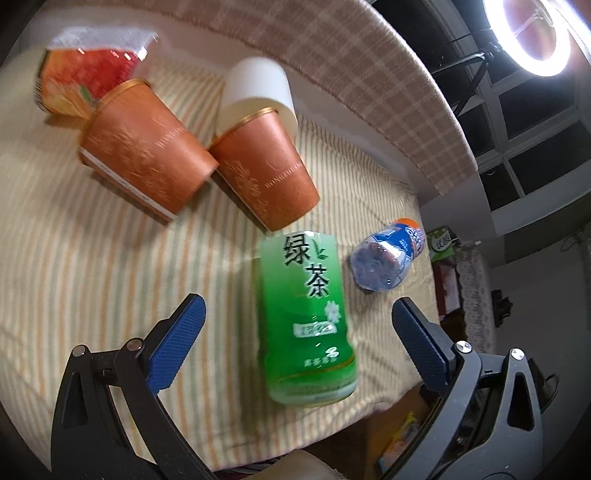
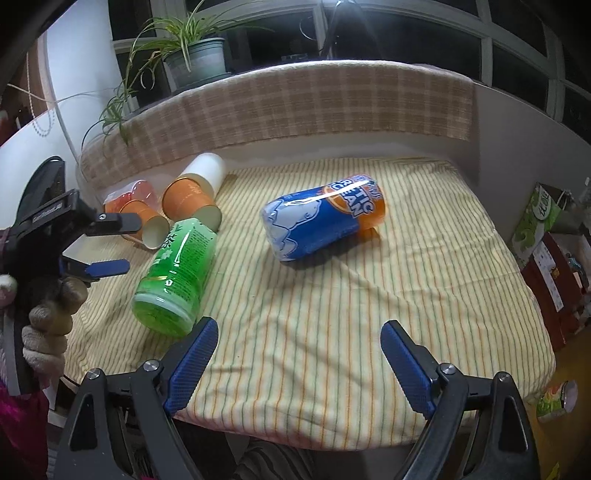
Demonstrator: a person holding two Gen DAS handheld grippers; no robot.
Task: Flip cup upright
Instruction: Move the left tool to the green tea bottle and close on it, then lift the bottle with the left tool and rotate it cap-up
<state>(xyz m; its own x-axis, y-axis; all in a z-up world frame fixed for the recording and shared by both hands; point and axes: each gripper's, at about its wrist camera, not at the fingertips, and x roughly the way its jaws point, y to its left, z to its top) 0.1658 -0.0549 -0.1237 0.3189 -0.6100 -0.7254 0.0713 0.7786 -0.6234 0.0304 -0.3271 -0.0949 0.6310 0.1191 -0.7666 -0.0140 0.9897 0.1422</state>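
Two orange paper cups lie on their sides on the striped cloth: one at left, one beside it with a white cup behind it. They also show in the right wrist view, far left. A green tea cup lies on its side between my left gripper's fingers; the left gripper is open around it without touching. It also shows in the right wrist view. A blue-and-orange cup lies on its side mid-table. My right gripper is open and empty near the front edge.
A red and orange packet lies behind the orange cups. A plaid cloth covers the raised ledge at the back, with a potted plant on it. Boxes stand off the table's right side. A ring light shines at upper right.
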